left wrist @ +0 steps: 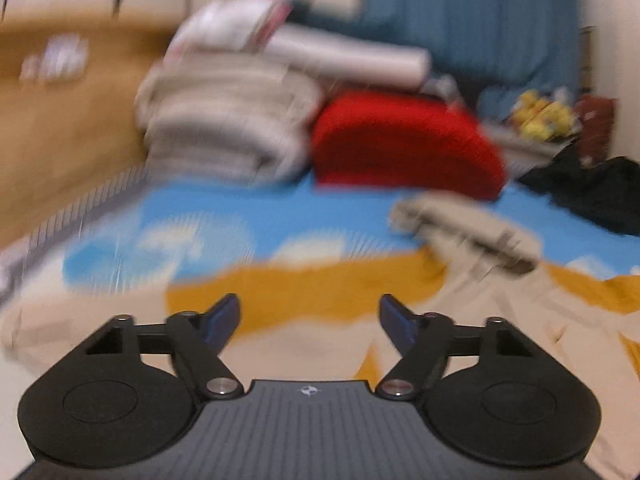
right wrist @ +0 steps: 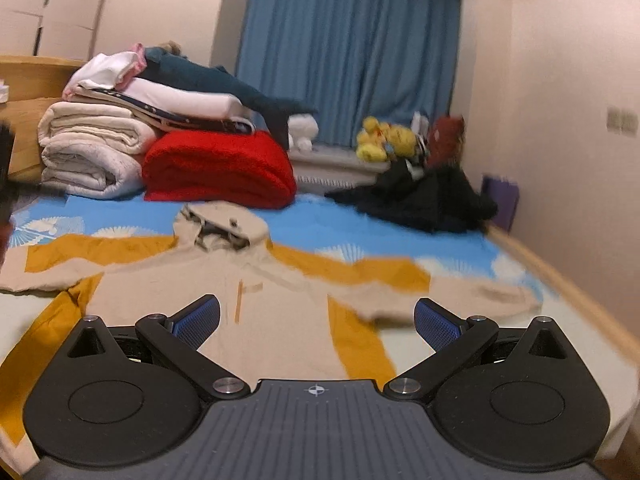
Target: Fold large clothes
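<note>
Beige-and-mustard hooded garment spread flat on the bed; both grippers empty above it.

Left gripper point(left wrist: 310, 316): jaws spread wide, nothing between them; view motion-blurred. Right gripper point(right wrist: 318, 320): jaws spread wide, nothing held. Hooded garment point(right wrist: 256, 292) lies front-up on the blue patterned sheet point(right wrist: 384, 232), hood point(right wrist: 222, 226) at 12 o'clock, sleeves out toward 9 and 3 o'clock. Beyond the hood: red blanket point(right wrist: 218, 172) at 11 o'clock, touching rolled white quilts point(right wrist: 88, 152) at 10 o'clock. Black clothing heap point(right wrist: 424, 198) at 2 o'clock, well apart from the garment. Blue curtain point(right wrist: 348, 48) behind.
</note>
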### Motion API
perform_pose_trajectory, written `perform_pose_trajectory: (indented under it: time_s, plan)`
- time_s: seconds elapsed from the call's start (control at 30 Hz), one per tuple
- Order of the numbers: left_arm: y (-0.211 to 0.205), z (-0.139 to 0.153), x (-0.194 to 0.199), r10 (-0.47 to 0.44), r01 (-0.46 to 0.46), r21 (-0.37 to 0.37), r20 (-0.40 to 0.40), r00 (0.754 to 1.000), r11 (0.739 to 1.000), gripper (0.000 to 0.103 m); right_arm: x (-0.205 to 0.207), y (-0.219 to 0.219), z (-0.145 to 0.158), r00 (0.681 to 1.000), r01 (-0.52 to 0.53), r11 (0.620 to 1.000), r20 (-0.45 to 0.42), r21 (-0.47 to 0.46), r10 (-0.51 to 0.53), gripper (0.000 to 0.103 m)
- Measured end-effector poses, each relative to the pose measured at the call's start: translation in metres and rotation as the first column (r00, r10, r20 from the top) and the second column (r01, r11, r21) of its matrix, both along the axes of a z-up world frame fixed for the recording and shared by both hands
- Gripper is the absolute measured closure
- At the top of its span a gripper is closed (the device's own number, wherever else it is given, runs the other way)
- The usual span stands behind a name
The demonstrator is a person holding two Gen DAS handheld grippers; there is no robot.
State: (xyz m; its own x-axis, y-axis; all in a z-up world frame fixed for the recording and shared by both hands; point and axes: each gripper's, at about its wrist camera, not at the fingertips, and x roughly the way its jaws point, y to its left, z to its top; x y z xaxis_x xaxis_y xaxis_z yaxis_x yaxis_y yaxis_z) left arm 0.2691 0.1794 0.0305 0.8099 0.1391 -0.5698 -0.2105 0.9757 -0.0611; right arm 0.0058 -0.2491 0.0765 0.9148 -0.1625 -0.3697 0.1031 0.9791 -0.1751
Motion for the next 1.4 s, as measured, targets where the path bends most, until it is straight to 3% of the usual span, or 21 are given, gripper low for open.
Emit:
perform_pose_trajectory:
  time_s: [0.07, 0.2, 0.37, 0.47, 0.53, 0.7, 0.77, 0.83, 0.93, 1.07, 1.23, 1.3, 1.4]
  plan:
    - [0.025, -0.005, 0.009, 0.044, -0.045, -0.048, -0.028, 0.999, 0.998, 0.031, 0.02, 0.007, 0.013, 0.999, -0.024, 1.0, 0.036, -0.018, 0.024, 0.001]
    - [0.061, -0.016, 0.016, 0.094, -0.095, -0.013, -0.026, 0.995, 0.995, 0.031, 0.077, 0.024, 0.033, 0.991, -0.079, 0.997, 0.107, 0.021, 0.076, 0.001]
    - [0.121, -0.04, 0.02, 0.238, -0.244, -0.054, -0.103, 0.966, 0.968, 0.033, 0.152, 0.051, 0.039, 0.973, -0.183, 0.983, 0.15, 0.031, 0.176, 0.001]
    - [0.16, -0.054, 0.02, 0.293, -0.303, -0.059, -0.133, 0.947, 0.951, 0.052, 0.18, 0.063, 0.033, 0.955, -0.245, 0.97, 0.173, -0.006, 0.242, 0.001]
    - [0.187, -0.063, 0.02, 0.325, -0.341, -0.081, -0.158, 0.932, 0.937, 0.07, 0.193, 0.065, 0.023, 0.948, -0.27, 0.963, 0.174, -0.001, 0.266, 0.001]
    - [0.235, -0.073, 0.008, 0.416, -0.438, -0.107, -0.174, 0.892, 0.893, 0.075, 0.218, 0.067, 0.002, 0.95, -0.302, 0.952, 0.095, 0.047, 0.296, 0.001]
    - [0.255, -0.076, 0.002, 0.464, -0.486, -0.125, -0.17, 0.869, 0.865, 0.075, 0.224, 0.068, 0.004, 0.947, -0.305, 0.952, 0.115, 0.035, 0.3, 0.001]
    - [0.277, -0.081, -0.007, 0.515, -0.542, -0.177, -0.177, 0.839, 0.822, 0.074, 0.232, 0.067, 0.004, 0.947, -0.304, 0.952, 0.126, 0.034, 0.297, 0.001]
    - [0.302, -0.088, -0.017, 0.566, -0.594, -0.253, -0.181, 0.804, 0.763, 0.072, 0.242, 0.061, 0.003, 0.954, -0.289, 0.955, 0.11, 0.071, 0.28, 0.001]
    - [0.327, -0.095, -0.031, 0.62, -0.646, -0.297, -0.188, 0.762, 0.703, 0.069, 0.25, 0.056, -0.003, 0.958, -0.28, 0.954, 0.094, 0.111, 0.27, 0.001]
    - [0.354, -0.109, -0.049, 0.693, -0.718, -0.383, -0.229, 0.684, 0.582, 0.069, 0.255, 0.059, -0.011, 0.962, -0.27, 0.955, 0.084, 0.124, 0.261, 0.001]
    - [0.362, -0.116, -0.052, 0.704, -0.722, -0.419, -0.233, 0.671, 0.55, 0.069, 0.256, 0.06, -0.013, 0.964, -0.262, 0.957, 0.075, 0.123, 0.254, 0.001]
    - [0.367, -0.116, -0.054, 0.715, -0.717, -0.45, -0.213, 0.666, 0.533, 0.069, 0.258, 0.062, -0.017, 0.965, -0.259, 0.958, 0.063, 0.121, 0.253, 0.001]
